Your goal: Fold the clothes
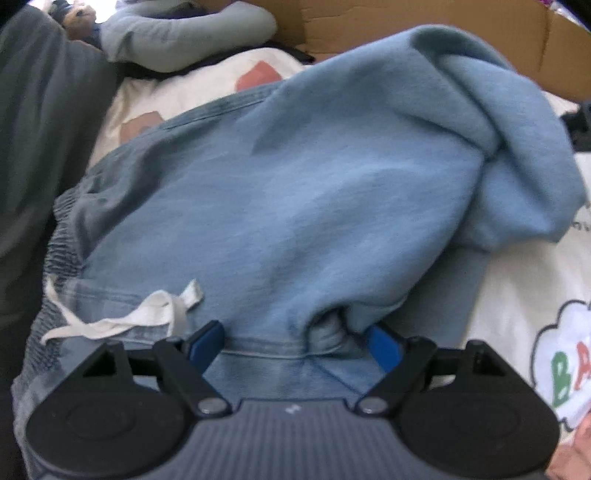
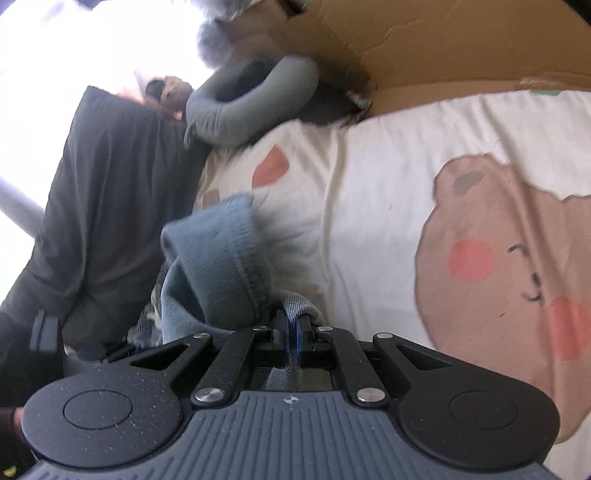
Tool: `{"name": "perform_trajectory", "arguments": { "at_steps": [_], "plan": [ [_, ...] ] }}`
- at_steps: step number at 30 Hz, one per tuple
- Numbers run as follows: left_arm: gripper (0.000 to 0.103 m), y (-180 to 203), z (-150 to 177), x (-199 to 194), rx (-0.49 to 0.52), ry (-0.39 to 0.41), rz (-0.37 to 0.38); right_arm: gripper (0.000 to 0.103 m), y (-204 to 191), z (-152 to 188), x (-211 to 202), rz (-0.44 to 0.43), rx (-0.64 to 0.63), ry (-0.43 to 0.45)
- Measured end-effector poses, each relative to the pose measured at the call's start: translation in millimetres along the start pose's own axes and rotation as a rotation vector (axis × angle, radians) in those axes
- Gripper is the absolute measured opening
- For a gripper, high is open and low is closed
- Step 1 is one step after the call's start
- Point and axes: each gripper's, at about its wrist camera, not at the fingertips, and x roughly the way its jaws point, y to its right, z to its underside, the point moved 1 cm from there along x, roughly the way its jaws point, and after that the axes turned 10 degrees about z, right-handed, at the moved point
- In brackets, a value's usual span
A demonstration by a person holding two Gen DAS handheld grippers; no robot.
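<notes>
A light blue pair of sweatpants (image 1: 295, 192) with an elastic waistband and a white drawstring (image 1: 122, 317) lies spread on the bed, one part folded over at the right. My left gripper (image 1: 295, 343) is open, its blue pads either side of a fabric bunch near the waistband. My right gripper (image 2: 290, 332) is shut on an edge of the same blue fabric (image 2: 218, 258), which hangs bunched to the left of its fingers.
The bed has a white sheet with a cartoon bear print (image 2: 498, 258). A dark grey garment (image 1: 40, 147) lies at the left. A grey neck pillow (image 1: 184, 33) and a cardboard box (image 1: 424, 22) sit at the back.
</notes>
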Motion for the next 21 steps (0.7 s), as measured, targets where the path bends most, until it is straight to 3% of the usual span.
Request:
{"name": "perform_trajectory", "arguments": {
  "at_steps": [6,14,21],
  "plan": [
    [0.083,-16,4,3,-0.067,-0.021,-0.021,0.001,5,-25,-31,-0.005,0.039,0.085],
    [0.083,-16,3,7,-0.052,-0.023,-0.023,0.001,-3,-64,-77,-0.015,0.059,0.230],
    [0.083,-20,2,6,-0.058,-0.022,-0.013,0.001,-30,-88,-105,-0.005,0.031,0.304]
  ]
}}
